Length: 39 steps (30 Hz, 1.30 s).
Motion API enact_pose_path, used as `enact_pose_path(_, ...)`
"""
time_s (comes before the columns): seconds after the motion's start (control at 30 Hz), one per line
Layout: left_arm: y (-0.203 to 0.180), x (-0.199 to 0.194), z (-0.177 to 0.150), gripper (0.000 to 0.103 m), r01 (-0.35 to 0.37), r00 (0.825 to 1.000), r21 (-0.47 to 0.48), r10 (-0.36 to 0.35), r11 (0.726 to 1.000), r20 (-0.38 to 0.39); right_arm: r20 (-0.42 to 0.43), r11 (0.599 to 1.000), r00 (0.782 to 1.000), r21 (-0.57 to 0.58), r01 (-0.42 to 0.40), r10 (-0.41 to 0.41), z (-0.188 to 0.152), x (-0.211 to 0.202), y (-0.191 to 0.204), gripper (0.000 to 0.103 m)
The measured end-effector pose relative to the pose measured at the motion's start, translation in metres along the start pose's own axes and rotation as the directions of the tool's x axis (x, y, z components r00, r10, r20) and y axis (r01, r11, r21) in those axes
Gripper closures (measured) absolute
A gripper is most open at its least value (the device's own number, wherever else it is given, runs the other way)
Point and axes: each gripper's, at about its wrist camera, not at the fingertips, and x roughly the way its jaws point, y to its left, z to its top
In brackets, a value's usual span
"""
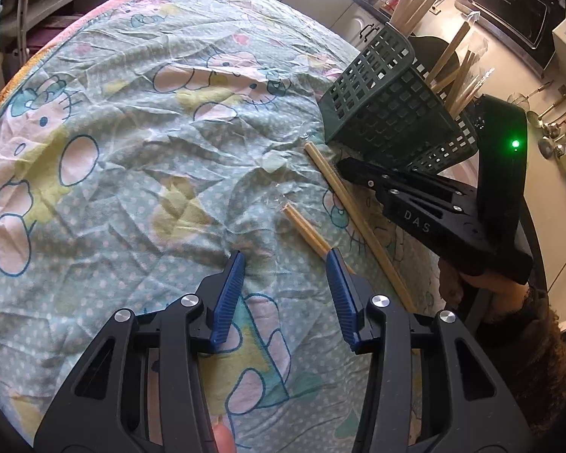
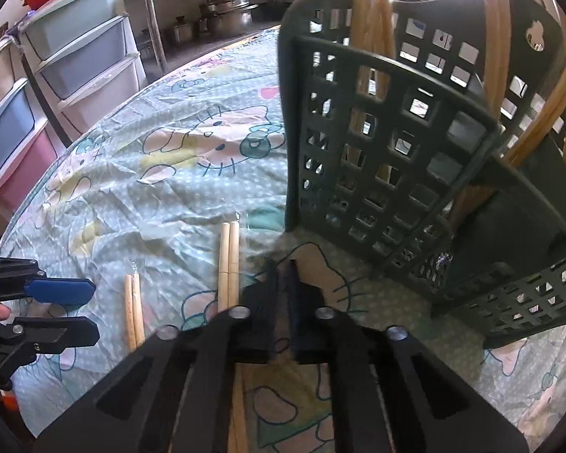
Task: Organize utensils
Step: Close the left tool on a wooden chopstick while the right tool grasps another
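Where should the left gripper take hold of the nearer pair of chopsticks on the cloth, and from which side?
Grip the nearer chopstick pair at mid-length, from above. It lies flat on the cloth, so the left gripper, open now, should straddle both sticks across their width.

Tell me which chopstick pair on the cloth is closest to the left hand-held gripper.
The shorter-looking pair, whose near end runs under the left hand-held gripper's right fingertip. The other pair lies farther right, beside the green basket.
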Motion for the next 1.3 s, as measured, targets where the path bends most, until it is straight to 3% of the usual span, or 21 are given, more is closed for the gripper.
enact_pose_path(0.27,-0.001,0.008,0.008,0.067,0.001,1.000,-0.009,-0.001,1.000,-0.025,0.019,0.999,1.000,0.025,-0.022,0.022,-0.002,-0.010,-0.009,0.102)
enact_pose_path(0.43,0.009,0.010,0.015,0.075,0.033,0.998,-0.072,-0.036,0.997,-0.045,0.038,0.999,0.999,0.034,-0.022,0.021,-0.003,-0.019,-0.012,0.102)
enact_pose_path(0.67,0.014,0.016,0.031,0.075,0.081,0.995,-0.155,-0.089,0.985,-0.046,0.058,0.999,0.998,0.038,-0.021,0.019,-0.004,-0.031,-0.017,0.102)
enact_pose_path(0.83,0.009,0.032,0.046,0.075,0.029,0.996,-0.158,-0.042,0.987,-0.077,0.056,0.993,0.993,0.049,-0.104,0.101,-0.006,-0.036,-0.021,0.102)
enact_pose_path(0.9,0.006,0.036,0.050,0.080,0.001,0.996,-0.135,-0.013,0.991,-0.086,0.057,0.993,0.992,0.041,-0.111,0.108,-0.005,-0.036,-0.018,0.102)
enact_pose_path(0.97,0.008,0.037,0.050,0.095,-0.027,0.996,-0.122,0.016,0.992,-0.088,0.048,0.993,0.992,0.033,-0.114,0.113,-0.004,-0.034,-0.016,0.101)
enact_pose_path(1.1,0.020,0.034,0.049,0.099,0.023,0.997,-0.154,-0.035,0.988,-0.075,0.026,0.991,0.991,0.021,-0.132,0.131,0.004,-0.022,-0.003,0.074)
enact_pose_path(1.3,0.023,0.027,0.045,0.100,0.033,0.998,-0.119,-0.038,0.992,-0.045,-0.046,0.994,0.993,0.018,-0.111,0.112,0.014,0.002,0.008,0.071)
